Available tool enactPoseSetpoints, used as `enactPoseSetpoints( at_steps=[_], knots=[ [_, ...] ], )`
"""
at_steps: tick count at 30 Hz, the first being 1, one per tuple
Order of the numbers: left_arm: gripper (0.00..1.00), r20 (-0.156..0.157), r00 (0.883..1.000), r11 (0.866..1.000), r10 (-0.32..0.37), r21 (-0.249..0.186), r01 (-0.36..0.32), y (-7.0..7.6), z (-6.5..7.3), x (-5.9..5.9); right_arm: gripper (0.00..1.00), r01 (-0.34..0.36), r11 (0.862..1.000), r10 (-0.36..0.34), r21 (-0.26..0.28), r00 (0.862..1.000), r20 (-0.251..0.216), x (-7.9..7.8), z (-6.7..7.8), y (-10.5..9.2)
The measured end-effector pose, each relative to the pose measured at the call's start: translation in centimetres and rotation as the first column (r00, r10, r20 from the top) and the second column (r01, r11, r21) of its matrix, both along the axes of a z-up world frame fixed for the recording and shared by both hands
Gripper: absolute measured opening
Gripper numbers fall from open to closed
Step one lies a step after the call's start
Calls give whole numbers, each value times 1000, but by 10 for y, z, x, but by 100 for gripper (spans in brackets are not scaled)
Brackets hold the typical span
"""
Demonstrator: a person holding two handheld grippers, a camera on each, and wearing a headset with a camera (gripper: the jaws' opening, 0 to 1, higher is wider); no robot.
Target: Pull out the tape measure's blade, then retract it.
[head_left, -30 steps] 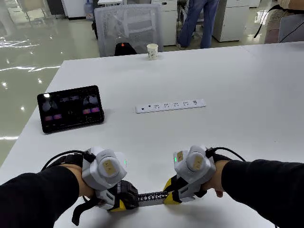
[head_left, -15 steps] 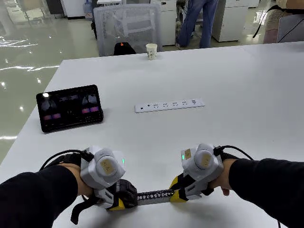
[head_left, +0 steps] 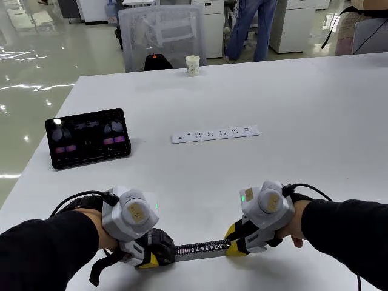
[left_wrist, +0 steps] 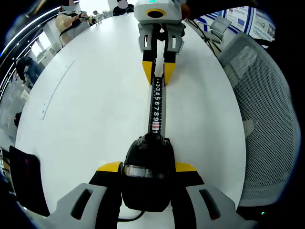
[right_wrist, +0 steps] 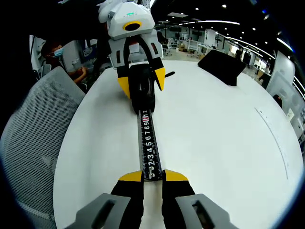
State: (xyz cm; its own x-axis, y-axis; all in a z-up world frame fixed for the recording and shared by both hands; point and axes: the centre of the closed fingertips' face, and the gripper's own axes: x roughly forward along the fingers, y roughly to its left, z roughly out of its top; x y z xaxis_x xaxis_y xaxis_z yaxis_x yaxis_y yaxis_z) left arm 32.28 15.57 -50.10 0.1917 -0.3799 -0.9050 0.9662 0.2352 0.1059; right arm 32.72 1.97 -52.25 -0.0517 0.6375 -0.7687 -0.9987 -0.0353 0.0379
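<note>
Tape blade [left_wrist: 156,102] partway out, stretched between two grippers.
Left gripper [left_wrist: 147,167] is clamped round the black case [head_left: 162,245]; right gripper [right_wrist: 153,175] pinches the blade's tip. It all sits low at the near edge of the white table [head_left: 242,91].

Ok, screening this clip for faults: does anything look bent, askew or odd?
Nothing stands out. The blade runs straight, with no kink, from the case in the left tongs to the right tongs, which pinch its tip.
</note>
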Motion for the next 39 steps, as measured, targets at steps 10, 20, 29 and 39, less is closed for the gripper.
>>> enactPoseSetpoints(
  at_steps=[10,20,29,39],
  knots=[
    [34,-1,1000,1000,0,-1,0,0,0,0,10,-2,1000,2,-14,1000,3,2,0,-8],
    [34,0,1000,1000,0,-2,0,0,0,0,10,14,1000,-14,-17,1000,0,4,1,-21],
    [34,0,1000,1000,0,-1,0,0,0,0,10,25,999,-25,-21,1000,-1,4,1,-28],
    [34,-1,1000,1000,0,-2,0,0,0,0,10,32,999,-32,-28,999,0,4,2,-35]
  ],
)
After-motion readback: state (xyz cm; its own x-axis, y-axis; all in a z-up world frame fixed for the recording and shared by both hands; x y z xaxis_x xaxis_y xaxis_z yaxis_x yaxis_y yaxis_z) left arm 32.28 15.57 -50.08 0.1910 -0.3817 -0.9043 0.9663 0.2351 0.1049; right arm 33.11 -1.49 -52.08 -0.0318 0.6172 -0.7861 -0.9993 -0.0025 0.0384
